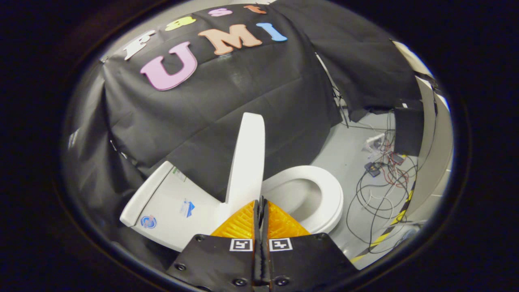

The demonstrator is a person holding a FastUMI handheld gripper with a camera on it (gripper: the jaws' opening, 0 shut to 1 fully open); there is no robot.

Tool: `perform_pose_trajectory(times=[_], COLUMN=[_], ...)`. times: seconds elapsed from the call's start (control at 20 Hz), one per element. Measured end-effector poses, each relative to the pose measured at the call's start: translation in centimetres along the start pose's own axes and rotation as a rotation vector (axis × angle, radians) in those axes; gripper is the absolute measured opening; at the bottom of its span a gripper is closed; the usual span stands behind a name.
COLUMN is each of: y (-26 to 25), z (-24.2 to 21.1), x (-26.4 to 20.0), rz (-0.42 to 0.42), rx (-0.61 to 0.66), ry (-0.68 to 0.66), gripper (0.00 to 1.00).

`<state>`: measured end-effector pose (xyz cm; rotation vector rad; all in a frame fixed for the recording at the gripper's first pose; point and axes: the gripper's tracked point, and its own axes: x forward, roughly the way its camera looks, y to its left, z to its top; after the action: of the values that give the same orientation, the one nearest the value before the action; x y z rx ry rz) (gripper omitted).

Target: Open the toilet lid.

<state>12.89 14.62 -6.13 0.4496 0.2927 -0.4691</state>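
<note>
Several loose cables (381, 190) sprawl on the grey floor (348, 150) right of the toilet (170, 207). Its smooth white lid (247, 158) stands raised on edge, just ahead of the hand-held gripper (260, 202), beside the glossy oval seat (324, 194). The ribbed fingers are pressed together, holding nothing, tips near the lid's base.

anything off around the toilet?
Toilet's fine: lid raised, seat down, gripper fingers closed together just before the lid, holding nothing. Only oddity: loose tangled cables sprawled on the floor beside the bowl.
</note>
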Motion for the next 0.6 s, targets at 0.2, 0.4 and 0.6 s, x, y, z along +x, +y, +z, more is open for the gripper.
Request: perform_pose_trajectory(times=[0.2, 0.4, 0.6], y=[2.3, 4.2, 7.1], z=[0.5, 1.1, 1.4], x=[-0.6, -1.0, -1.4], rz=[0.018, 0.040, 0.070], rx=[-0.037, -0.064, -0.120], ry=[-0.015, -0.030, -0.040], gripper=[0.01, 0.01, 0.01])
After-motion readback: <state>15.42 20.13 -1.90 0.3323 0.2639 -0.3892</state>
